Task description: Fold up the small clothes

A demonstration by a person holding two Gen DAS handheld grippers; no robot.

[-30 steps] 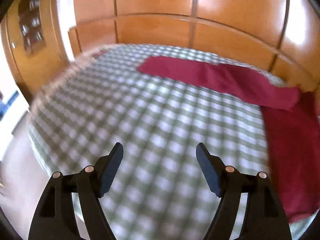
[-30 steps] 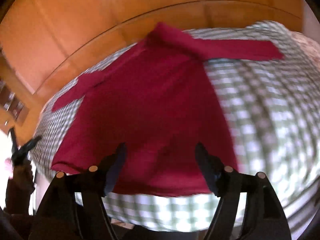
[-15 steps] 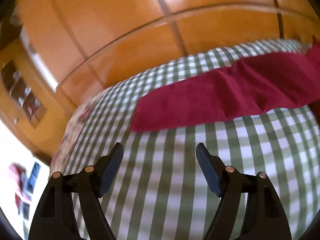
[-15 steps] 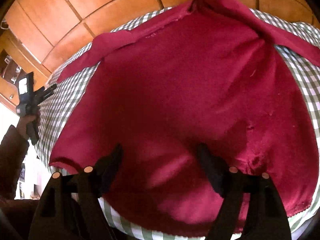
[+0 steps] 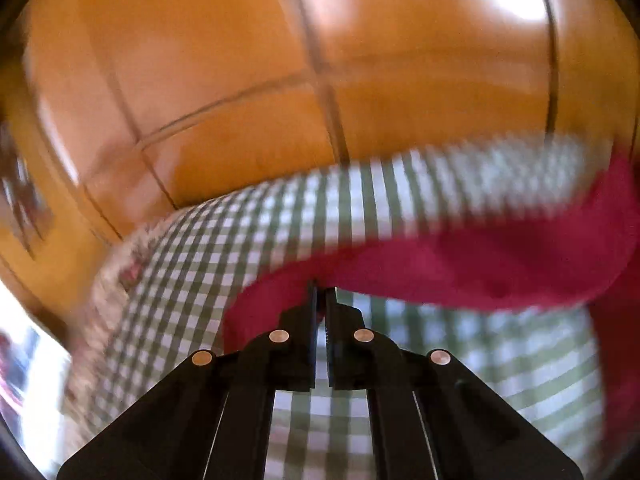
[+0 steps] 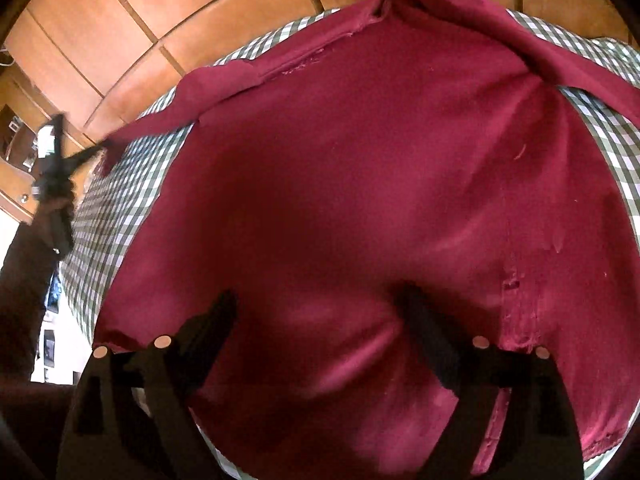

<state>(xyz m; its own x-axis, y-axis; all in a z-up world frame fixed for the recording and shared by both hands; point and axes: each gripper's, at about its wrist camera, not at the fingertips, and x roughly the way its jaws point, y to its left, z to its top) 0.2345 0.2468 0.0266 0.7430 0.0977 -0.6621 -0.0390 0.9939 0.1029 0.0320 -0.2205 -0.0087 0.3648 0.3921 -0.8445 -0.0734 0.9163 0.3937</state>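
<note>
Left gripper [image 5: 320, 292]: jaws clamped together on the edge of the red sleeve [image 5: 460, 264], low centre of the left wrist view. They have just been closing, and the fabric is pinched between the tips. The sleeve runs from the tips out to the right edge of that frame, raised a little off the checked cover [image 5: 224, 248]; the view is blurred. Wooden panels [image 5: 240, 80] fill the upper half.

Right wrist view: red shirt [image 6: 360, 200] spread flat on the checked cover, taking up most of the frame, hem toward the bottom, collar at the top. One sleeve stretches to the upper left, where the left gripper [image 6: 94, 150] pinches its end; the person's hand [image 6: 56, 188] and a dark sleeve show behind it at the left edge. The other sleeve lies toward the upper right edge.

Right gripper [image 6: 316, 308]: fingers spread wide, released, nothing between the pads. Jaws have just been opening further. They hang over the lower middle of the shirt, near the hem; whether the tips touch the cloth cannot be told.
</note>
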